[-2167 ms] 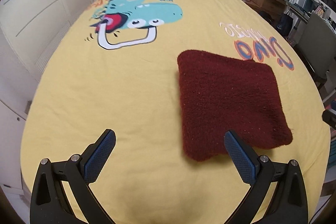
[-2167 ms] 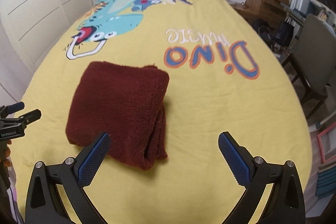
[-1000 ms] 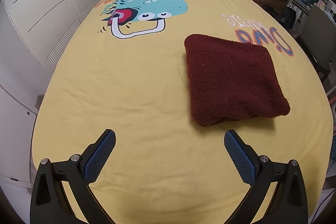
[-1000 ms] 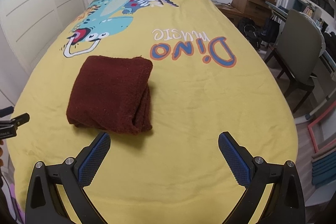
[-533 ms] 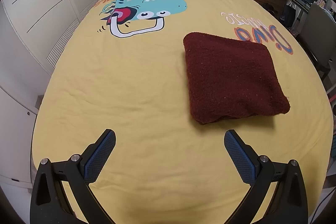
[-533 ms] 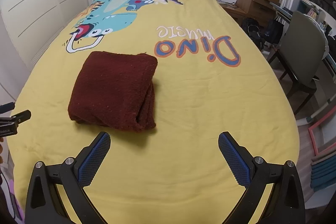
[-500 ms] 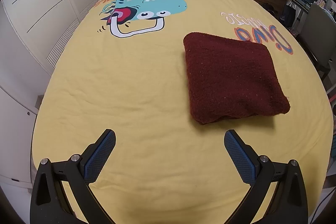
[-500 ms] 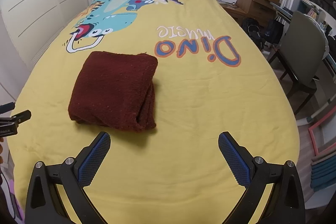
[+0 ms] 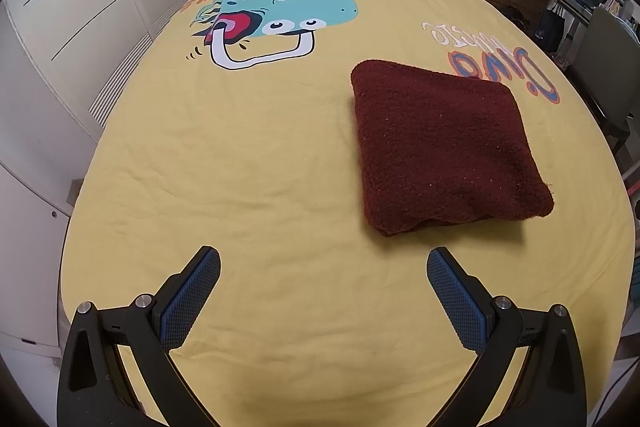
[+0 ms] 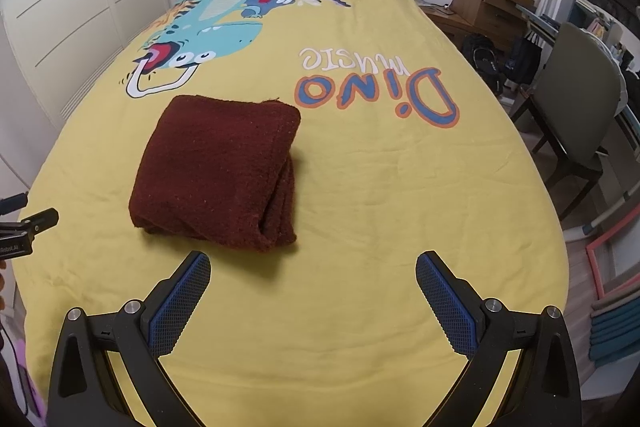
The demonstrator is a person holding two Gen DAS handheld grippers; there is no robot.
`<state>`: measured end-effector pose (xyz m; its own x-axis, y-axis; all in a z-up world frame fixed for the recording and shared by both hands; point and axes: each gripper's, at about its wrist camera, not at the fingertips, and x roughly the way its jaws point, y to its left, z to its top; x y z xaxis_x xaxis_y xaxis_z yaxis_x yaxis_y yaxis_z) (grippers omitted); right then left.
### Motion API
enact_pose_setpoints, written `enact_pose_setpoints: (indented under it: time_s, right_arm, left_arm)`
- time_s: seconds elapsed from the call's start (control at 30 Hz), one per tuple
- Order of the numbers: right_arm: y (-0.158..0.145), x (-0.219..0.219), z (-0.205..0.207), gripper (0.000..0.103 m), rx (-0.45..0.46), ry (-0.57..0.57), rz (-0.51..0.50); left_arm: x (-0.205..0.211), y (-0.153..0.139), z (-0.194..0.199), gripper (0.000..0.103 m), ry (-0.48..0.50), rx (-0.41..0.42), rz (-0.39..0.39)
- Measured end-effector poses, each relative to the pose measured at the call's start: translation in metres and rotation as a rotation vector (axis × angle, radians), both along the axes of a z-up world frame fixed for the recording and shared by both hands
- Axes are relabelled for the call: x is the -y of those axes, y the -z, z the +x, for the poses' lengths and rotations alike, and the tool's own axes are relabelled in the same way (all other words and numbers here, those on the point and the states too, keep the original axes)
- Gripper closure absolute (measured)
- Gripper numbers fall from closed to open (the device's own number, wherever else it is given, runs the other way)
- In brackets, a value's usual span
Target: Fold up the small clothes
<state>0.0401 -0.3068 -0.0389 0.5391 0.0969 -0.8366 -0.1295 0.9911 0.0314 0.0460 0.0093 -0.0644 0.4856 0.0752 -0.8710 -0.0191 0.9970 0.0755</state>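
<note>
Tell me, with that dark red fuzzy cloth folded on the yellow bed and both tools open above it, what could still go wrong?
The dark red fuzzy folded cloth is thick, and its loose layered edge faces the right tool; a nudge there might make it spring open. It also lies close to the side of the yellow dinosaur-print bedspread in the left tool's view, so a push could slide it toward that side.

Black hand-held gripper (image 9: pixel 323 269), blue fingers (image 9: pixel 190 297)

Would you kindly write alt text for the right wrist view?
A dark red fuzzy cloth, folded into a thick square, lies on a yellow dinosaur-print bedspread. The open right claw hovers empty in front of it.
</note>
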Motion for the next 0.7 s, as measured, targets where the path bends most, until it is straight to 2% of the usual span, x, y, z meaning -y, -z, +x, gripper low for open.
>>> enact_pose_setpoints:
  time_s: [0.7]
  right_arm:
    - [0.0057, 0.0046, -0.0001, 0.001, -0.019, 0.003, 0.004]
  left_arm:
    - [0.0055, -0.0013, 0.0045, 0.001, 0.016, -0.001, -0.004]
